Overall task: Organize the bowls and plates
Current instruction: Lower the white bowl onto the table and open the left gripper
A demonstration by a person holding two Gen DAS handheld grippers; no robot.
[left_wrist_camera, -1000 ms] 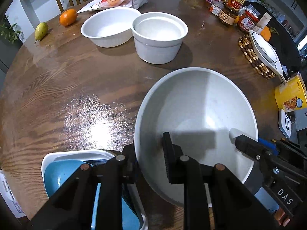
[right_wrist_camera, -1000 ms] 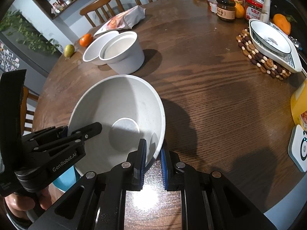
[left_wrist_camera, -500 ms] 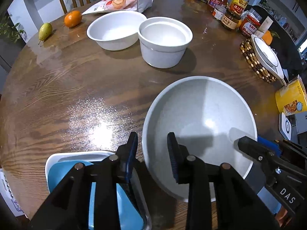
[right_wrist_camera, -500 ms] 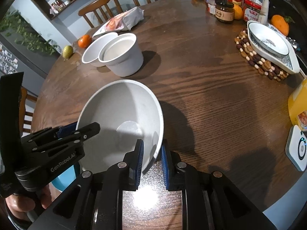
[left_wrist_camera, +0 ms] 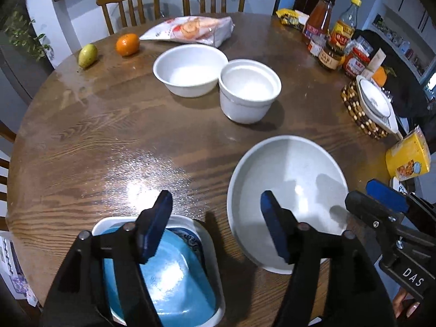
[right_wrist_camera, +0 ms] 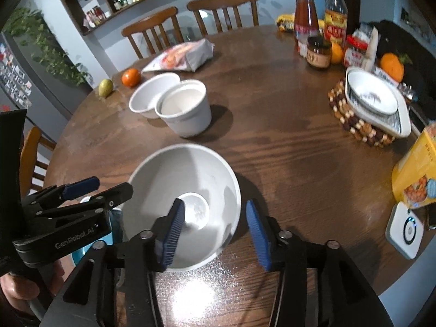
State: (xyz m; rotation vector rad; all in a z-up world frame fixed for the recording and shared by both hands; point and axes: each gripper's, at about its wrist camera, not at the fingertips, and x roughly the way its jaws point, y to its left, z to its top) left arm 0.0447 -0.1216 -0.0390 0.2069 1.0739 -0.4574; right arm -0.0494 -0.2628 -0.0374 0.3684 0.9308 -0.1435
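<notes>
A wide grey-white bowl [left_wrist_camera: 288, 188] sits upright on the round wooden table [left_wrist_camera: 109, 136]; it also shows in the right wrist view [right_wrist_camera: 188, 190]. My left gripper [left_wrist_camera: 215, 227] is open and empty above the bowl's left rim. My right gripper [right_wrist_camera: 215, 227] is open and empty, its jaws either side of the bowl's near right rim. A blue dish [left_wrist_camera: 169, 280] lies in a white square dish [left_wrist_camera: 209, 242] under my left gripper. A shallow white bowl [left_wrist_camera: 190, 68] and a deep white bowl [left_wrist_camera: 249, 90] stand together further back.
A white plate on a square dish [right_wrist_camera: 378, 103] rests on a bead mat at the right. Bottles and jars [right_wrist_camera: 321, 32] stand at the back right, a yellow box [right_wrist_camera: 417, 174] at the right edge. A snack bag [left_wrist_camera: 190, 30], orange [left_wrist_camera: 127, 44] and pear [left_wrist_camera: 87, 55] lie at the back left.
Both grippers opened and let go of the large bowl, which now rests flat on the table. Both drew back and up from it.
</notes>
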